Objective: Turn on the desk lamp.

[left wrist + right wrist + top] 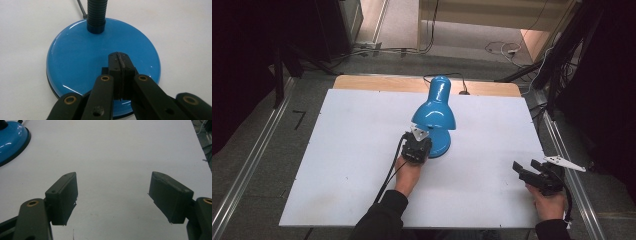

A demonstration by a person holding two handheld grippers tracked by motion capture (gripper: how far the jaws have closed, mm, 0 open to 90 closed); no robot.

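Note:
A glossy blue desk lamp (434,107) stands mid-table, its shade tipped toward me over a round blue base (82,57) with a black ribbed neck (96,13). My left gripper (417,145) is at the base's near edge; in the left gripper view its jaws are pressed together, tips (120,61) resting over the base top with nothing between them. My right gripper (529,172) hovers near the table's right front edge, jaws wide apart (112,195) over bare white board. The lamp base (11,141) shows at the far left of the right gripper view.
A white board (352,165) covers the table, with a wooden strip (382,82) along its far edge. The lamp's black cord (452,77) runs off the back. Metal rails (252,160) flank the table, and cables (507,49) lie on the floor beyond.

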